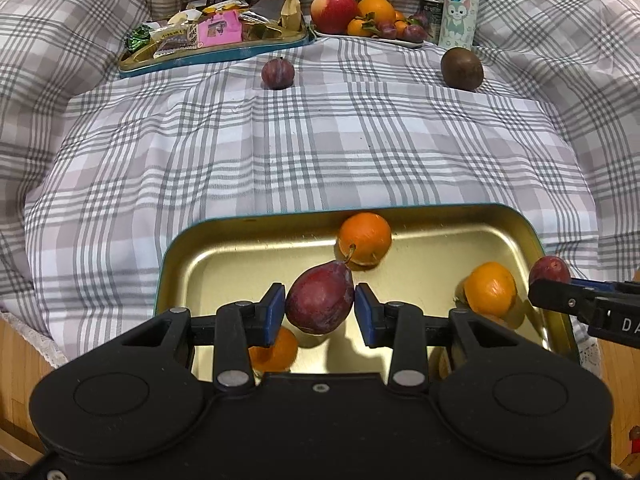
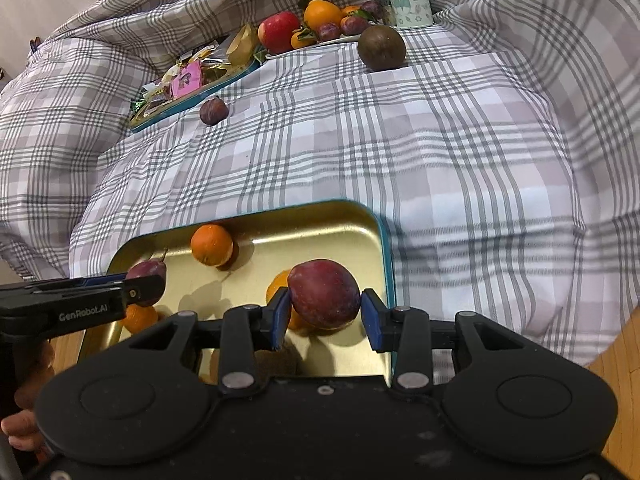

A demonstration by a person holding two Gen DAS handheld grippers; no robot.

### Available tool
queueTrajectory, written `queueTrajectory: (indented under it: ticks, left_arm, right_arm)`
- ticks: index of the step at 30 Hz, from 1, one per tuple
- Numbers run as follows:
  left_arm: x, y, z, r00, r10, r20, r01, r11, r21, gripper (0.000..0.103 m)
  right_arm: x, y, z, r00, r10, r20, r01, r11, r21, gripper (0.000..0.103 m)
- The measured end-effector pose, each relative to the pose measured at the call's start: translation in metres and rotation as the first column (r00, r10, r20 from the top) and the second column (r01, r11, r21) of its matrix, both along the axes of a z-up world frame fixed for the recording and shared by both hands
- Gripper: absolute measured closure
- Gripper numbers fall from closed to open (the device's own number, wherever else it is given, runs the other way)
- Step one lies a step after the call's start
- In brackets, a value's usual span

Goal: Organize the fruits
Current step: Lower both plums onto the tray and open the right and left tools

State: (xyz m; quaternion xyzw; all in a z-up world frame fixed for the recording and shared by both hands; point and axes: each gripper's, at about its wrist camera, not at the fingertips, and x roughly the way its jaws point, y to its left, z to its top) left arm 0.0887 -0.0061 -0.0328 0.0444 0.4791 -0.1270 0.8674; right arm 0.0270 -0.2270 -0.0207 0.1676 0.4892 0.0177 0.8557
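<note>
On a grey plaid cloth (image 1: pixel 320 140) rumpled high around its edges, with wooden floor (image 2: pixel 612 368) showing beside it, the left gripper (image 1: pixel 320 306) pinches a red pear (image 1: pixel 319 299) and the right gripper (image 2: pixel 325 311) a plum (image 2: pixel 324 294), both over the gold tin tray (image 1: pixel 248 252) holding oranges (image 1: pixel 365 238).
</note>
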Motion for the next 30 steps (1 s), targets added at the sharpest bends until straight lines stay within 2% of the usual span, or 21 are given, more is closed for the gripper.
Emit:
queueTrajectory:
  ticks: [14,20,30]
  left_arm:
    - [-0.028,0.004,-0.003,0.998,0.069,0.002,-0.069,0.998,-0.009,0.057]
    - [-0.039,0.003,-0.001,0.997,0.079,0.002,-0.079,0.996,-0.039,0.057]
    - [-0.039,-0.003,-0.012,0.995,0.090,-0.042,-0.092,0.995,-0.047,0.057]
  right_arm:
    - [-0.026,0.004,0.001,0.999,-0.003,0.040,0.004,1.000,-0.020,0.062]
    - [-0.038,0.006,0.009,0.997,0.007,0.077,-0.005,1.000,-0.028,0.062]
    - [-0.038,0.004,0.005,0.998,-0.001,0.061,0.003,1.000,-0.030,0.062]
